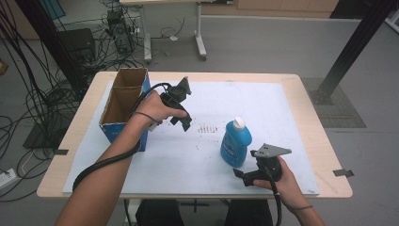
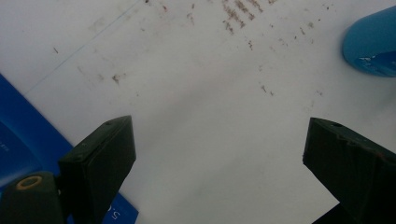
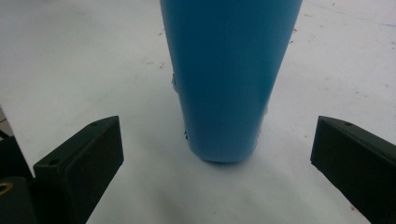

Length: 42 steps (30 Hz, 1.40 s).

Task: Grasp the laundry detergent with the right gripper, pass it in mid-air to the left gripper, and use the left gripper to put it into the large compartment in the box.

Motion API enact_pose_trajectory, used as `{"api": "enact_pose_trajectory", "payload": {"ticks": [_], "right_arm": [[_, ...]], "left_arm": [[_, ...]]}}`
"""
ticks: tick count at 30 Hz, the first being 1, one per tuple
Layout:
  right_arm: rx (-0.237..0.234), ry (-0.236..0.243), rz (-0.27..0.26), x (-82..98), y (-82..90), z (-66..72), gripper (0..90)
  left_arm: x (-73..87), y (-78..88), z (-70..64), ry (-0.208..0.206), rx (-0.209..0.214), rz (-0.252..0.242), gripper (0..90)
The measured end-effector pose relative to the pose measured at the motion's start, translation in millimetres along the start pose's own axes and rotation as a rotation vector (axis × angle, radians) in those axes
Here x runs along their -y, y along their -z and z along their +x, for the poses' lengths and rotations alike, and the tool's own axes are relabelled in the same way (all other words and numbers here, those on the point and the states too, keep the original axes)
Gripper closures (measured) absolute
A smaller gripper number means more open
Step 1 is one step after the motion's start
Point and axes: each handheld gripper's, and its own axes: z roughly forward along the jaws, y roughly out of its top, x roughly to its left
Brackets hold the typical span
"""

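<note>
I have the blue bottle (image 1: 234, 146) standing upright on the white mat (image 1: 188, 160), white cap (image 1: 239, 123) on top, near the front edge and right of centre. My right gripper (image 1: 241, 175) sits low just in front of it, pointing at its base. In the right gripper view the bottle (image 3: 229, 79) fills the middle, and my two jaws stand spread wide on either side of it, each well clear of its walls, so nothing is pinched.

My left gripper (image 1: 184, 122) hangs above the mat just right of the open cardboard box (image 1: 123, 101), which has blue outer sides and stands at the left of the table (image 1: 310, 113). The left gripper view looks down on the scuffed mat (image 2: 196, 116); my jaws are spread apart with only bare mat between them. The box's blue side (image 2: 18, 135) shows at the lower left there, and the bottle's edge (image 2: 371, 46) at the upper right, well apart from the jaws.
</note>
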Motion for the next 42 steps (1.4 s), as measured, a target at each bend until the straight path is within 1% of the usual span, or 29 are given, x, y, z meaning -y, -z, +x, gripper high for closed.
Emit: {"api": "enact_pose_trajectory", "payload": {"ticks": [2, 7, 8, 13, 14, 15, 16, 19, 20, 22, 25, 30, 34, 42], "right_arm": [[-0.002, -0.008, -0.016, 0.5, -1.5, 0.1, 2.0], [0.01, -0.014, -0.028, 2.2, -6.9, -0.2, 2.1], [0.025, -0.017, -0.041, 2.9, -9.1, -0.7, 2.1], [0.044, -0.027, -0.064, 3.8, -13.5, -1.7, 2.0], [0.059, -0.029, -0.076, 3.4, -15.5, -1.8, 1.9], [0.059, -0.029, -0.076, 3.4, -15.5, -1.8, 1.9], [0.072, -0.035, -0.091, 2.6, -17.2, -1.6, 1.9], [0.076, -0.044, -0.098, 2.1, -19.0, -1.3, 1.9], [0.077, -0.049, -0.11, 2.2, -21.4, -1.1, 1.8], [0.079, -0.048, -0.113, 2.4, -22.9, -0.9, 1.9], [0.096, -0.044, -0.12, 3.2, -27.3, 1.2, 1.9], [0.101, -0.047, -0.133, 2.8, -30.0, 1.5, 1.9], [0.108, -0.051, -0.142, 2.0, -33.5, 2.7, 1.9], [0.105, -0.051, -0.145, 1.3, -36.5, 4.2, 2.0]], "left_arm": [[-0.3, 0.1, 0.5, 0.001, 0.004, -0.002, 9.8], [-1.5, 0.7, 0.4, -0.005, 0.002, -0.004, 9.8], [-1.7, 0.6, 0.5, -0.007, 0.003, -0.003, 9.7], [-2.7, 0.6, 1.2, -0.007, -0.006, -0.005, 9.7], [-3.0, 0.8, 1.4, -0.009, -0.005, -0.006, 9.7], [-3.0, 0.8, 1.4, -0.009, -0.005, -0.006, 9.7], [-3.3, 0.7, 1.2, -0.01, -0.006, -0.007, 9.7], [-3.8, 0.6, 1.4, -0.01, -0.007, -0.01, 9.7], [-4.1, 1.0, 1.3, -0.008, -0.007, -0.011, 9.7], [-4.3, 1.2, 1.3, -0.008, -0.008, -0.012, 9.7], [-4.0, 2.4, 1.7, -0.007, -0.01, -0.013, 9.7], [-3.1, 2.5, 2.2, -0.008, -0.003, -0.014, 9.7], [-2.2, 2.7, 3.1, -0.007, -0.006, -0.014, 9.7], [-1.5, 2.9, 2.5, -0.008, -0.007, -0.012, 9.7]]}}
